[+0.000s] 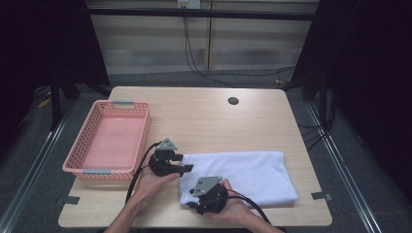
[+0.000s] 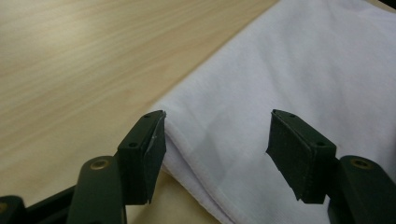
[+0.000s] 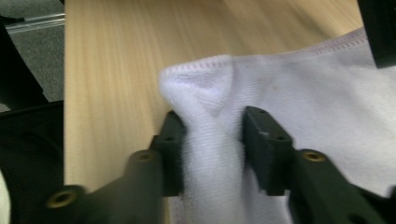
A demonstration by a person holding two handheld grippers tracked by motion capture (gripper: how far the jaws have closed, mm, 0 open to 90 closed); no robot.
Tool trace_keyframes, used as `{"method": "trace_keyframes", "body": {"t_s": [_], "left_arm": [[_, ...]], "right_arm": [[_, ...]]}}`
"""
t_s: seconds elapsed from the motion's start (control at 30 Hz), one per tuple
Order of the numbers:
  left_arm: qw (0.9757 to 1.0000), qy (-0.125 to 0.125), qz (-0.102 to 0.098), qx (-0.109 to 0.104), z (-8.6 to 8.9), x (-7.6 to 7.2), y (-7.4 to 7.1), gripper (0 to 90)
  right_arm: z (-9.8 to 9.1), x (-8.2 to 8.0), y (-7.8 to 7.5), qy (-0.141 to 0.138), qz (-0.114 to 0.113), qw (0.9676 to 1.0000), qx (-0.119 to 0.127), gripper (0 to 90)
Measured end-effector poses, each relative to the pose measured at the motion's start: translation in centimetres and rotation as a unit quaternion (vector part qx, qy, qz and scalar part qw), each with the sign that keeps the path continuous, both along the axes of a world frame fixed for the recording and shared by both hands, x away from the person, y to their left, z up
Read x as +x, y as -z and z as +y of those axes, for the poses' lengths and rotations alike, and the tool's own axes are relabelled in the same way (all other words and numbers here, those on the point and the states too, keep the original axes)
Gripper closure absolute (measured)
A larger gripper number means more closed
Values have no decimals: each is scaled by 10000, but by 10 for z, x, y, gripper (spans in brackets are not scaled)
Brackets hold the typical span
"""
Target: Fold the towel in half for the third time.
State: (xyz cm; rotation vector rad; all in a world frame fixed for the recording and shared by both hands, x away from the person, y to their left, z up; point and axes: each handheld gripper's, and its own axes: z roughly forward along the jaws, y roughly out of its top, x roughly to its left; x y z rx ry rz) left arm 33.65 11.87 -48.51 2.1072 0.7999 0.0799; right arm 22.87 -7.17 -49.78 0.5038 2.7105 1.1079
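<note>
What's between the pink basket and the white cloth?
In the high view, the left gripper sits between the basket and the cloth, over bare table.

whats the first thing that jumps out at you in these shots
The white folded cloth lying on the near right part of the wooden table draws the eye first. The right gripper has its jaws pinched on a bunched corner of it at the near edge, while the left gripper stands open over the cloth's left edge. To the left sits an empty pink basket.
</note>
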Motion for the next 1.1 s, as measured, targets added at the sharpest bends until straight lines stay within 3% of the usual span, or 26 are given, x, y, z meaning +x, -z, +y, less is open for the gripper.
{"method": "trace_keyframes", "body": {"t_s": [0.07, 0.13, 0.17, 0.37, 0.5, 0.6, 0.67, 0.73, 0.83, 0.9, 1.03, 1.1], "left_arm": [[9999, -40, -51, 108, -1, 6, 1, 362], [10000, -85, -35, 40, 0, 10, 3, 360], [9998, -93, 29, 190, 1, 16, 4, 356], [9994, -215, 184, 221, 6, 29, 14, 332], [9993, -85, 242, 258, 3, 29, 16, 326], [9989, -47, 66, 454, 1, 27, 16, 323], [9991, 14, 32, 414, 0, 27, 17, 331], [9991, 239, 57, 349, 0, 27, 17, 442], [9988, 361, 65, 322, -2, 26, 17, 562], [9983, 497, 113, 284, -2, 25, 17, 601], [9981, 511, 333, 80, -2, 25, 18, 770], [9978, 496, 442, -53, -2, 25, 17, 790]], "right_arm": [[-2, 5, -1, 30, 139, 9999, 69, 675], [-4, 9, -1, 105, 282, 9994, 146, 699], [-5, 10, -1, 142, 328, 9992, 181, 717], [-8, 12, -3, 264, 624, 9973, 298, 749], [-9, 11, -2, 273, 621, 9972, 316, 749], [-9, 11, -2, 258, 615, 9973, 308, 749], [-10, 11, -2, 249, 614, 9973, 317, 749], [-10, 11, -2, 257, 641, 9971, 330, 748], [-10, 12, -2, 226, 635, 9972, 334, 746], [-11, 12, -2, 220, 678, 9969, 327, 747], [-11, 13, -3, 216, 721, 9965, 353, 748], [-12, 14, -4, 245, 801, 9958, 379, 755]]}}
